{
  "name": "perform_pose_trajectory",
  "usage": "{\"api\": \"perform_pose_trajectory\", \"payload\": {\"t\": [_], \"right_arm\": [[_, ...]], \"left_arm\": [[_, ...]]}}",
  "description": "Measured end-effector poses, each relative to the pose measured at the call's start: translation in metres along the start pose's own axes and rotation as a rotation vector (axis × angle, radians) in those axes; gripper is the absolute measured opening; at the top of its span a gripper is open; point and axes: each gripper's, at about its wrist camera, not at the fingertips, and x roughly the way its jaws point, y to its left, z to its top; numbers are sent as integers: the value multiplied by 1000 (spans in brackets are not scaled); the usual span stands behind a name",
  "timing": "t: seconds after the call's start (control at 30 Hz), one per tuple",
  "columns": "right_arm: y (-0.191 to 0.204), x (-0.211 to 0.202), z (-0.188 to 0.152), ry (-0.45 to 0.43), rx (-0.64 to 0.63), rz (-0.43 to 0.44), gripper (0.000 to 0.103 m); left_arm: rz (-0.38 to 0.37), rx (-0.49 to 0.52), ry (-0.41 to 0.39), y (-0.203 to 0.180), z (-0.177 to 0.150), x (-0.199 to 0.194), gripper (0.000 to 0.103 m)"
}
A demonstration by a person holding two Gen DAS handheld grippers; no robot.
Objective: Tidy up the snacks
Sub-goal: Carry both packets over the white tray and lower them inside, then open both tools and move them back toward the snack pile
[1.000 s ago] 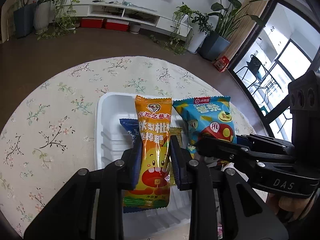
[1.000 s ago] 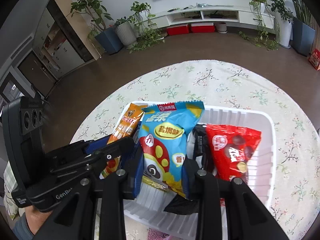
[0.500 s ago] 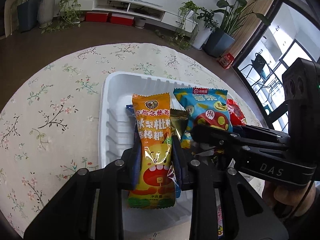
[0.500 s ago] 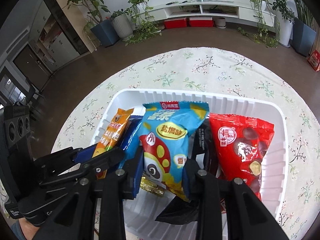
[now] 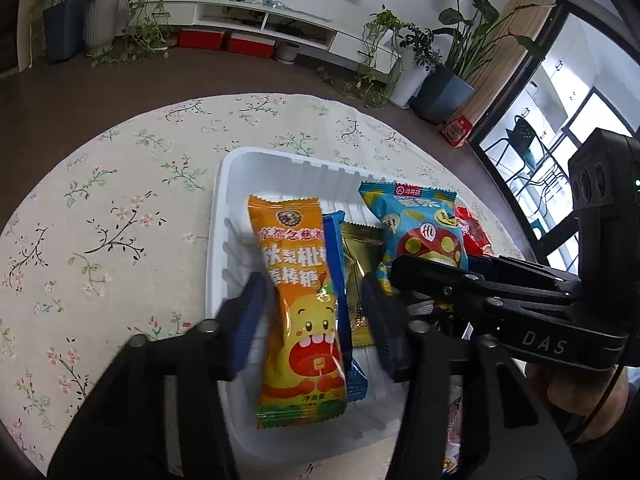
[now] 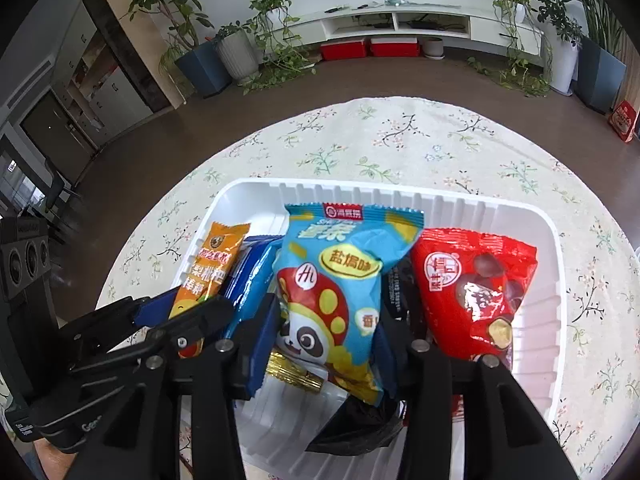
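Observation:
A white plastic tray (image 5: 280, 168) (image 6: 536, 320) sits on the round floral table. In the left wrist view my left gripper (image 5: 310, 316) is open, its jaws standing apart on either side of the orange snack packet (image 5: 300, 304), which lies in the tray over a blue packet (image 5: 334, 264) and beside a gold packet (image 5: 362, 264). In the right wrist view my right gripper (image 6: 324, 332) is shut on the light blue chip bag (image 6: 340, 280) over the tray. A red bag (image 6: 476, 284) and a black packet (image 6: 360, 428) lie next to it.
The floral tablecloth (image 5: 100, 220) reaches round the tray. Beyond the table are brown floor, potted plants (image 6: 236, 52) and a white TV shelf (image 6: 400, 20). Another wrapper (image 5: 452, 440) lies off the tray's near right edge.
My left gripper has opened and let go of the orange packet, which now lies in the tray. My right gripper still holds the blue chip bag, lower over the tray.

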Motion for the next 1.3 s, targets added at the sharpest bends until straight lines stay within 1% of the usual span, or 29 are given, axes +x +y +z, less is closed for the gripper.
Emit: {"api": "perform_pose_trajectory", "payload": {"t": [0.1,0.27,0.37,0.4,0.43,0.47,0.5,0.53,0.63,0.73,0.8,0.87,0.93,1.0,1.13,1.2,1.23,1.3], "right_arm": [[-1,-4,0,-9,3,-8,51],[-3,-14,-2,-32,1,-19,55],[-4,-20,-2,-44,3,-22,58],[-4,-22,-3,-48,5,-23,62],[-5,-26,-4,-55,11,-21,66],[-6,-29,-5,-64,17,-17,69],[-8,-34,-6,-78,26,-7,75],[-9,-38,-7,-89,33,5,80],[-13,-56,-13,-131,53,41,86],[-15,-74,-21,-169,68,70,88],[-17,-88,-30,-190,81,91,89],[-18,-101,-42,-206,90,110,89],[-20,-115,-62,-226,98,132,92],[-24,-125,-83,-234,121,157,94],[-36,-141,-131,-225,182,179,94],[-42,-147,-156,-219,225,188,94],[-45,-150,-166,-219,242,187,94],[-47,-153,-188,-206,274,180,94]], "left_arm": [[11,-4,-10,0,2,-2,64],[11,-1,-24,-3,4,-7,71],[9,-3,-29,-4,3,-9,77],[10,-4,-33,-4,3,-10,80],[11,-5,-38,-3,2,-13,87],[11,-6,-41,-3,2,-15,91],[12,-2,-44,-4,2,-18,98],[15,11,-53,-5,0,-23,101],[36,74,-88,-10,-5,-40,103],[84,163,-125,-17,-16,-56,103],[91,218,-149,-22,-25,-67,103],[116,295,-182,-28,-38,-81,103],[138,362,-215,-32,-53,-95,103],[151,403,-228,-34,-69,-108,103],[129,428,-242,-38,-103,-135,103],[117,406,-202,-36,-115,-144,103],[88,382,-178,-35,-122,-149,103],[5,353,-146,-30,-132,-155,103]]}}
